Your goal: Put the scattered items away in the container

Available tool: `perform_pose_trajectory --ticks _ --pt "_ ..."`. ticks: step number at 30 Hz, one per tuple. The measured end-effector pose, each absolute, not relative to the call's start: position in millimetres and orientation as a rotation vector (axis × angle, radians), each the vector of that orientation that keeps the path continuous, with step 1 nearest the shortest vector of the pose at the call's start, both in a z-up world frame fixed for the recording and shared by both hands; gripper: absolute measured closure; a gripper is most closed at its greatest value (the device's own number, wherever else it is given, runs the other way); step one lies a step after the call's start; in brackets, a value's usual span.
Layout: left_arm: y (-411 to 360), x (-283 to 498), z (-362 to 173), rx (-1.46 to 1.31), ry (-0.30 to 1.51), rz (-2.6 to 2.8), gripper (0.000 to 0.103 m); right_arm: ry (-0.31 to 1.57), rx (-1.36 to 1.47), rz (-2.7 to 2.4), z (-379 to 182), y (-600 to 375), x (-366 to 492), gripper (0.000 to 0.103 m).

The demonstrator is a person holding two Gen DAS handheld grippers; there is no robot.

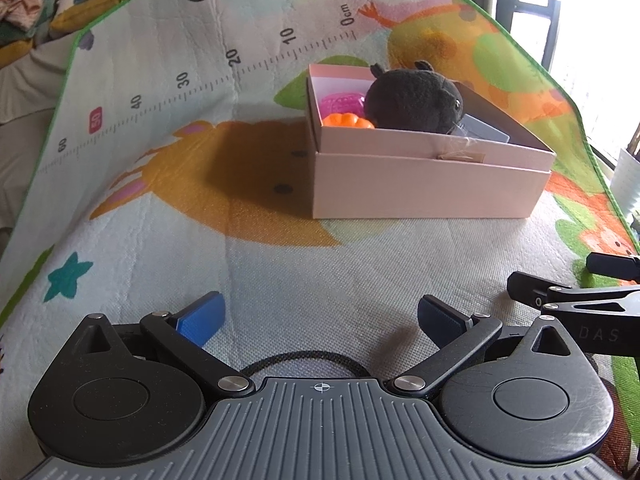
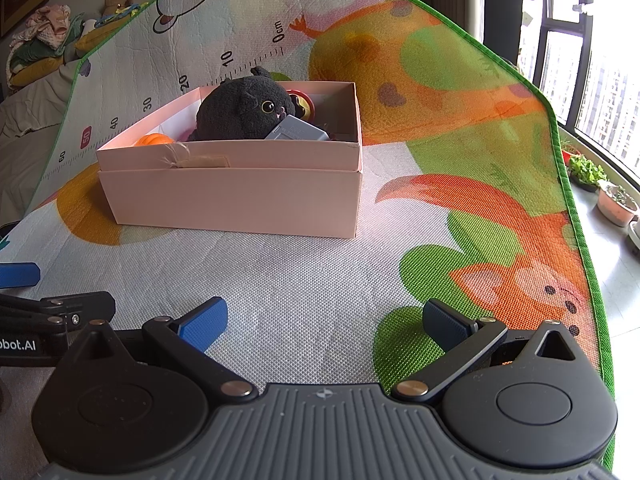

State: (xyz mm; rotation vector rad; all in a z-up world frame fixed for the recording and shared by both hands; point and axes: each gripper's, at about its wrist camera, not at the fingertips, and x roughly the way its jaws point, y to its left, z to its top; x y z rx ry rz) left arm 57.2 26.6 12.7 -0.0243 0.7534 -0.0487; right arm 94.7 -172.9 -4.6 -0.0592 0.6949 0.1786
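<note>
Left gripper point(image 1: 320, 316): wide apart, empty; "DAS" on the tool beside it
Right gripper point(image 2: 324, 318): wide, empty; "bot.AI" alongside
Box point(image 2: 240, 196): holds plush point(image 2: 244, 114), pumpkin point(image 2: 154, 140), case point(image 2: 298, 130)
Mat point(image 2: 304, 272): ruler reads 0cm to 60

Box point(image 2: 240, 200): pale pink card. Plush cat point(image 2: 246, 114): charcoal black, yellow eye. Toy pumpkin point(image 1: 348, 121): orange. Ridged toy point(image 1: 342, 102): magenta. Flat case point(image 2: 298, 132): grey. Play mat point(image 2: 304, 280): cartoon animals in orange and green, green border. Gripper pads point(image 2: 204, 322): blue.
</note>
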Motion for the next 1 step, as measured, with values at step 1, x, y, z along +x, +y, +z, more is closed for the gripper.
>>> perform_pose_trajectory --ticks 1 --pt "26.6 57.0 12.5 -0.020 0.752 -0.047 0.000 0.695 -0.059 0.179 -4.5 -173.8 94.9 0.000"
